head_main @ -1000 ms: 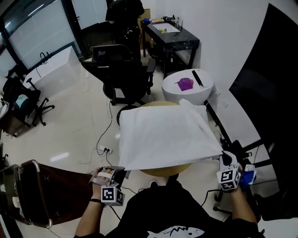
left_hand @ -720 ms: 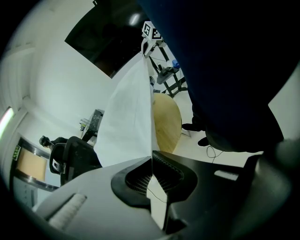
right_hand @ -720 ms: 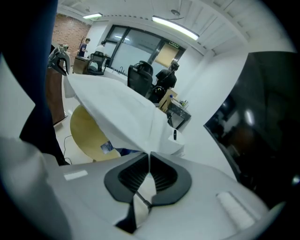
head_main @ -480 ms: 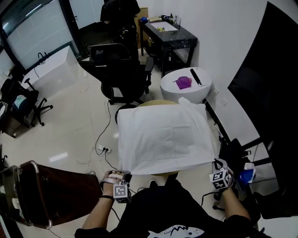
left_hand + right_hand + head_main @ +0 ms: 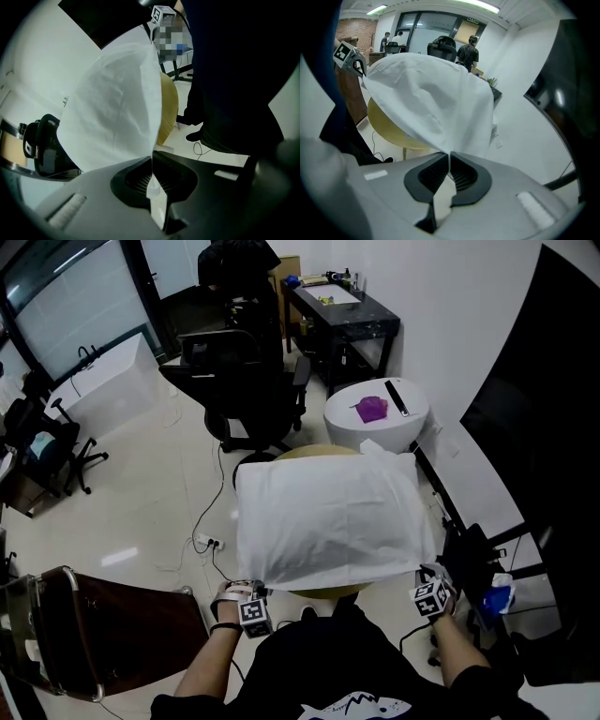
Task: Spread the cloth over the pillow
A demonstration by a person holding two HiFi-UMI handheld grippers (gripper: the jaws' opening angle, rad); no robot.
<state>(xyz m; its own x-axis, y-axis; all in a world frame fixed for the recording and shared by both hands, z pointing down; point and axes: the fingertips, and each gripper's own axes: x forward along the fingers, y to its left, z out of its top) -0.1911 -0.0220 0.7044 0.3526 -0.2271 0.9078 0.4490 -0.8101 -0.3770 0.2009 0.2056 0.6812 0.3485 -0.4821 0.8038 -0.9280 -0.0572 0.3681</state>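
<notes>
Surface: round yellow surface (image 5: 319, 593) at the centre of the head view. Only its near rim and a thin far arc show past the cloth.

Cloth: white cloth (image 5: 328, 517), laid across the surface at frame centre. It is domed in the middle, and its near edge hangs past the near rim toward the person. Its two near corners run down to the grippers.

Pillow: not directly visible. The rounded bulk under the cloth is judged to be the pillow. A small white peak at the far right corner cannot be assigned to either pillow or cloth.

Left gripper: left gripper (image 5: 254, 592), lower left of centre. The jaws are fully closed on the near left corner of the cloth. The left gripper view shows fabric pinched between the ribbed pads.

Right gripper: right gripper (image 5: 425, 579), lower right of centre. The jaws are closed to a hair's gap on the near right corner. The right gripper view shows fabric clamped between the pads.

Step in hand: final draping. The cloth appears to cover the pillow on all sides, with the near edge held low.

Next move: judged to be lowering both corners evenly, then opening both grippers together so the edge drops straight. Pulling on one side only could drag the cloth off centre.
</notes>
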